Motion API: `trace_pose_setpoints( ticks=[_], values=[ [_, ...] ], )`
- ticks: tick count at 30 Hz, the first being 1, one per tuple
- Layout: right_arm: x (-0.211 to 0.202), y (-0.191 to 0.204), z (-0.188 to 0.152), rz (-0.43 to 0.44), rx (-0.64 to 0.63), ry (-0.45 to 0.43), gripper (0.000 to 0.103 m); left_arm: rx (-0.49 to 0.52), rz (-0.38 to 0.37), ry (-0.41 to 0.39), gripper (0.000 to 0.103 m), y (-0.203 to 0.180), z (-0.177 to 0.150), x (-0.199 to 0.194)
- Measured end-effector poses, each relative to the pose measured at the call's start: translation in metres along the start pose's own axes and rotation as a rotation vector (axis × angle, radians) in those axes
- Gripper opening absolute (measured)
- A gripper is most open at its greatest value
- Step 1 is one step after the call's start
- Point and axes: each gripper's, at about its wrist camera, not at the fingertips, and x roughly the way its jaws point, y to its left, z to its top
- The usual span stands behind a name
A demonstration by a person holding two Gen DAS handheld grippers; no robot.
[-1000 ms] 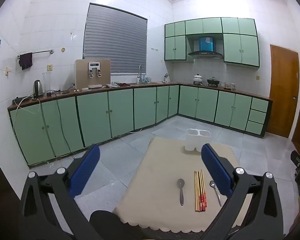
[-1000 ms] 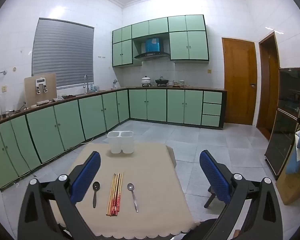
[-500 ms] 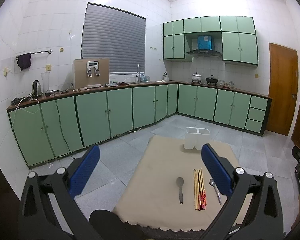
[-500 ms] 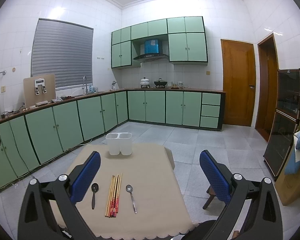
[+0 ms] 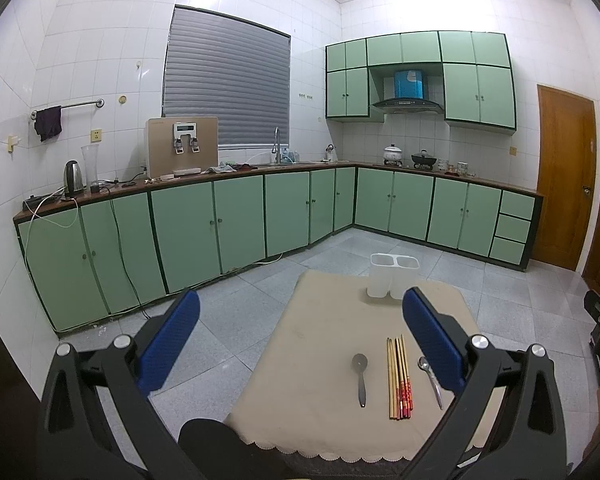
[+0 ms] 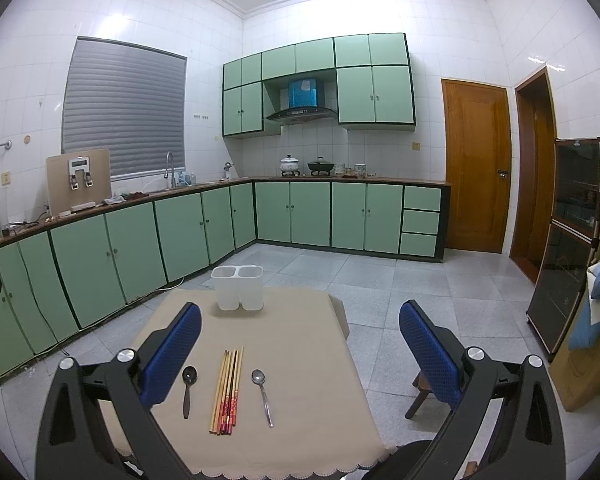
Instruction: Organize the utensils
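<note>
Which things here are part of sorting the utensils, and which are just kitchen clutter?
For the job:
dark spoon
chopsticks
silver spoon
white two-compartment holder, empty as far as visible
both claws, open and holding nothing

Just lying about:
kettle
water dispenser
pots on the stove
wooden stool

We see a bundle of chopsticks (image 6: 227, 391) lying flat mid-table, approx parallel, red-patterned ends nearest us. Dark spoon (image 6: 188, 387) just left of them, silver spoon (image 6: 261, 393) just right, bowls pointing away. White two-compartment utensil holder (image 6: 238, 287) stands upright at the far edge, both sides empty.
</note>
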Motion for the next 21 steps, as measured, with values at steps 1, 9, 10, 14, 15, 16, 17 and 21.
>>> trace_pose_setpoints(
  ticks=[1,9,10,14,15,16,17,21],
  values=[
    [-0.0007,0.0003,-0.0002,-0.001,0.001,-0.001,0.097,0.000,0.001,0.000,0.098,-0.0006,0.0005,0.0001],
    [0.0005,0.0012,0.0014,0.000,0.000,-0.005,0.097,0.004,0.004,0.008,0.098,-0.0012,-0.0014,-0.0004],
    [0.0003,0.0006,0.0008,0.000,-0.001,-0.004,0.097,0.005,0.006,0.009,0.098,-0.0036,0.0022,0.0020],
    [0.0019,0.0003,-0.0009,0.000,0.001,-0.003,0.097,0.005,0.008,0.012,0.098,-0.0023,0.0023,0.0029],
    [0.0027,0.0004,-0.0010,0.001,0.002,-0.003,0.097,0.006,0.009,0.012,0.098,-0.0031,0.0029,0.0029],
    [0.0020,0.0008,-0.0016,0.001,0.000,-0.003,0.097,0.007,0.008,0.013,0.098,-0.0031,0.0028,0.0032],
    [0.0021,0.0007,-0.0019,0.001,0.001,-0.004,0.097,0.007,0.008,0.013,0.098,-0.0029,0.0026,0.0031],
    [0.0026,-0.0004,-0.0028,0.003,0.001,-0.001,0.097,0.006,0.009,0.013,0.098,-0.0031,0.0029,0.0032]
  ],
)
